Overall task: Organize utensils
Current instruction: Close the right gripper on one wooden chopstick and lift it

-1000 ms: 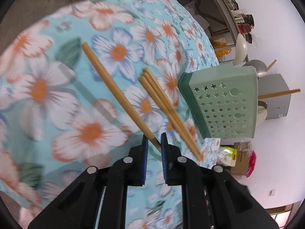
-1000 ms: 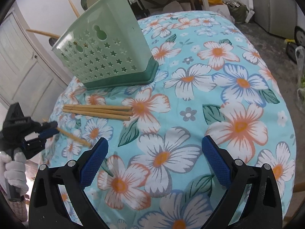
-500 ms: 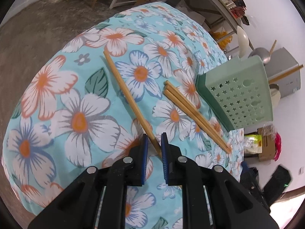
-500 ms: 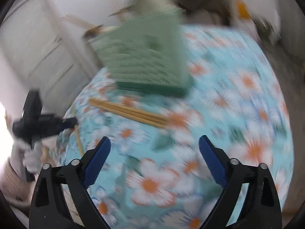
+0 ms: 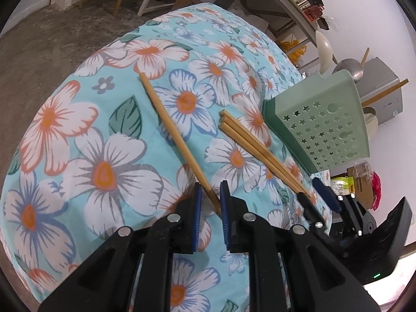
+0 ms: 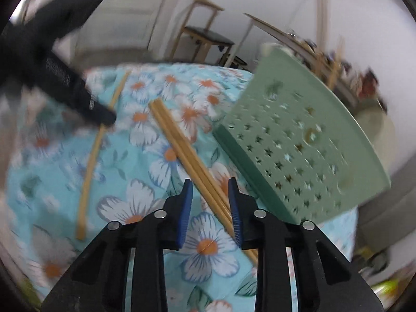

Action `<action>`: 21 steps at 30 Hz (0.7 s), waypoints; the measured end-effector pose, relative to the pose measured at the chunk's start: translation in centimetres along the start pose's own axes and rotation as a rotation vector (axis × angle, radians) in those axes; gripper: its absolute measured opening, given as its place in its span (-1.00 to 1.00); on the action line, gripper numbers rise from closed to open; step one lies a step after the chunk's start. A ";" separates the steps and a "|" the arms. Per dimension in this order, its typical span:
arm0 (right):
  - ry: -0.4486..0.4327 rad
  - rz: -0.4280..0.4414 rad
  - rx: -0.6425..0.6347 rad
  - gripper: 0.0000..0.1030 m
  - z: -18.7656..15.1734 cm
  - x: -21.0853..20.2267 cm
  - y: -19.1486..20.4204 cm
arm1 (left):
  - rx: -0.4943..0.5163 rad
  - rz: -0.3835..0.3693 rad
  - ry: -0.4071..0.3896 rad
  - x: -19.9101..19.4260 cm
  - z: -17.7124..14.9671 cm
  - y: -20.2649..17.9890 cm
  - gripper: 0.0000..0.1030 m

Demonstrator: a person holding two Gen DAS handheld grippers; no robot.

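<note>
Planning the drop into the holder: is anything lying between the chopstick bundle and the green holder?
Nothing visible: only bare floral cloth separates the chopstick bundle from the green holder. The single chopstick lies on the bundle's far side.

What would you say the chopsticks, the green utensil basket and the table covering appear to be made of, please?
The chopsticks look like bamboo or light wood: tan, matte, with faint lengthwise grain. The green utensil basket looks like moulded plastic, smooth and slightly satin, with clean star-shaped cut-outs. The floral tablecloth looks like printed woven fabric, matte, with soft creases; whether it is cotton or synthetic cannot be told.
</note>
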State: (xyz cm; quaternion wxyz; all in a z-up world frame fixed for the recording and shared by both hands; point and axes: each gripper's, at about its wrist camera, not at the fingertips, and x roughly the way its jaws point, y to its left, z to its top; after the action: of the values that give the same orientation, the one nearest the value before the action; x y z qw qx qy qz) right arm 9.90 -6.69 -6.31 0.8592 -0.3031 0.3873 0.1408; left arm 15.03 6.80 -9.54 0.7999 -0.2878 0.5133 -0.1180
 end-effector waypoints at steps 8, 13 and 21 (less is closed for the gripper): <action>0.063 -0.103 -0.245 -0.75 -0.3 2.6 3.0 | 0.008 -0.041 0.001 0.1 0.0 0.5 -0.73; 0.085 -0.122 -0.297 -0.77 0.2 3.8 3.4 | 0.005 -0.061 0.006 0.2 0.1 0.7 -0.73; 0.086 -0.133 -0.287 -0.85 1.4 4.7 3.4 | -0.002 -0.080 0.004 0.2 0.1 1.0 -0.73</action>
State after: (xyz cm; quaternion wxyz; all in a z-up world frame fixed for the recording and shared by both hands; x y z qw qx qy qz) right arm 12.22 -3.07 -10.55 0.7970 -0.4537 0.3789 0.1244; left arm 15.09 7.54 -10.26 0.7932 -0.3086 0.5031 -0.1501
